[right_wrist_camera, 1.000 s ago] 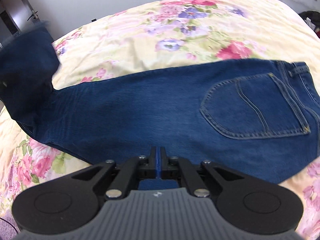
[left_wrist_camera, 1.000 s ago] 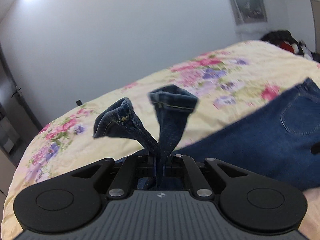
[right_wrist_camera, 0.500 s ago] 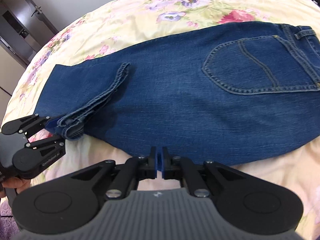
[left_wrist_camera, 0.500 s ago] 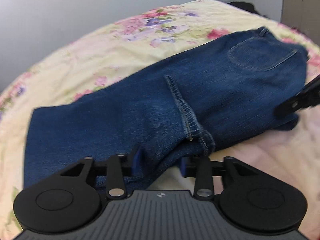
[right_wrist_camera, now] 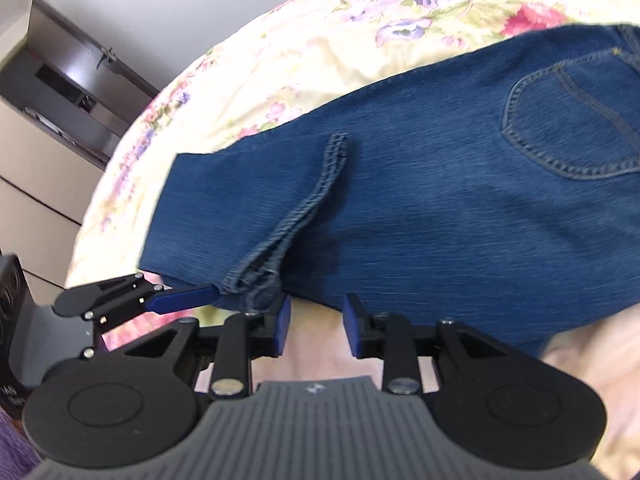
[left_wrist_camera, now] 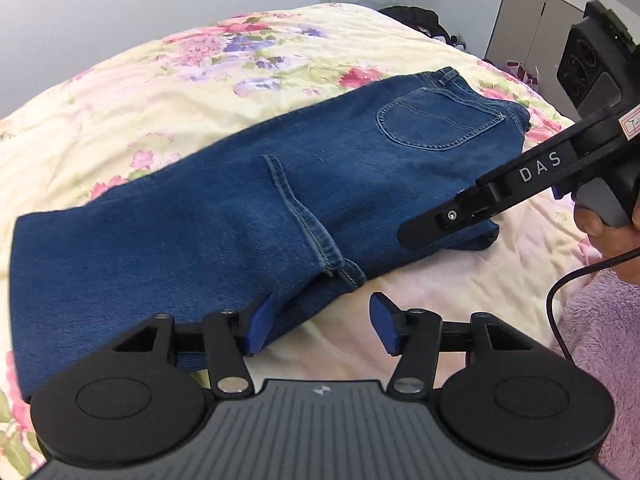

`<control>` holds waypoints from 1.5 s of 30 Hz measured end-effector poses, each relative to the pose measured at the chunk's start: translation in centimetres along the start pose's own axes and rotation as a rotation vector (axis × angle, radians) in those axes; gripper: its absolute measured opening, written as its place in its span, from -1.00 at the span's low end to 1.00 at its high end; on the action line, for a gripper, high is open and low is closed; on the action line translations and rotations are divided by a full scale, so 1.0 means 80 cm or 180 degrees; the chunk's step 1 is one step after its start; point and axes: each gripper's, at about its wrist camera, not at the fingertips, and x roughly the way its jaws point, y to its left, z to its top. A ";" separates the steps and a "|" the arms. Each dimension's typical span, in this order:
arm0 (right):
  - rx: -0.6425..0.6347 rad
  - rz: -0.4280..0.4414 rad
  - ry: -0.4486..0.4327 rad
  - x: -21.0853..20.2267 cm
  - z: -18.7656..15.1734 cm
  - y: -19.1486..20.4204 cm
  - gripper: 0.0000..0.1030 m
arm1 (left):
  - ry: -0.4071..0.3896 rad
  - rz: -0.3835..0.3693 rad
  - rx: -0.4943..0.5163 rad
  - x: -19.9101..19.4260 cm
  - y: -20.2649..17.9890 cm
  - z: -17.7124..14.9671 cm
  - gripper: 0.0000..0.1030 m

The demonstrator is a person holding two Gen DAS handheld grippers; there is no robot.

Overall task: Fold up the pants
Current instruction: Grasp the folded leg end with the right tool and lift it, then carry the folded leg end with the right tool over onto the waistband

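Now releasing the folded jeans.
Both grippers, left (left_wrist_camera: 322, 326) and right (right_wrist_camera: 314, 324), are opening with nothing pinched, leaving the jeans (left_wrist_camera: 240, 216) flat on the bed (left_wrist_camera: 180, 80), hem doubled over the legs.

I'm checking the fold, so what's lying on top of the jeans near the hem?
The folded-over leg lies on the jeans, its hem across them. What it covers is hidden. Under the jeans is the floral bedspread.

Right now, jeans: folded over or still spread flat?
Folded over once. The jeans lie doubled on the bedspread, leg hem lying across the thigh, short of the back pocket.
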 end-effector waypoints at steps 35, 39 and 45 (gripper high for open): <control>0.0958 0.0267 -0.0482 0.020 0.073 0.093 -0.80 | 0.0001 0.1489 -0.0398 -0.087 0.129 -0.013 0.25; 0.0220 -0.0052 -0.0732 -0.023 0.131 0.162 -0.81 | -0.0079 0.1549 -0.0539 -0.105 0.131 -0.008 0.25; -0.0796 -0.0403 -0.1256 -0.149 0.184 0.216 -0.82 | -0.0160 0.1518 -0.0639 -0.111 0.127 0.006 0.25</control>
